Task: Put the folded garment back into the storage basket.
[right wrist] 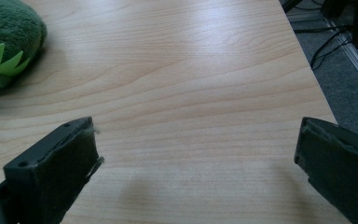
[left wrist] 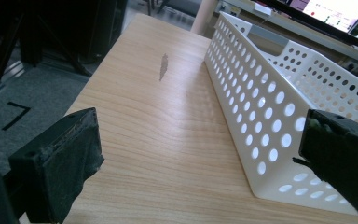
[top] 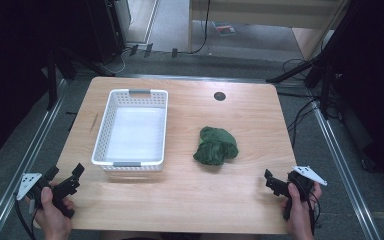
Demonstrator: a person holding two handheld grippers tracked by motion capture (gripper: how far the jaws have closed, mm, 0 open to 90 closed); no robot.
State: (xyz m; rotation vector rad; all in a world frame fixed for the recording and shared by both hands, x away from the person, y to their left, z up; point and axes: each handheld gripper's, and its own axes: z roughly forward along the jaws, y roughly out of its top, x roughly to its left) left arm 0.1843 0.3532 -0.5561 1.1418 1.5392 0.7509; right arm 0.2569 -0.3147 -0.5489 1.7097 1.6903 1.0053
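A green plush toy [top: 215,145] lies crumpled on the wooden table [top: 190,200], right of centre. In the right gripper view the plush toy [right wrist: 4,42] sits at the upper left, with a light green felt fringe on it. A white perforated basket [top: 109,122] stands left of centre with nothing in it. Its long side wall [left wrist: 270,107] runs along the right in the left gripper view. My left gripper [top: 66,172] [left wrist: 200,135] is open at the near left corner, short of the basket. My right gripper [top: 280,180] [right wrist: 196,135] is open near the front right edge, apart from the toy.
A round black cable hole [top: 219,96] sits at the table's far side. A thin dark mark [top: 94,122] [left wrist: 163,66] lies left of the basket. Metal rails [top: 27,160] flank the table, and cables [top: 300,117] trail on the floor at the right.
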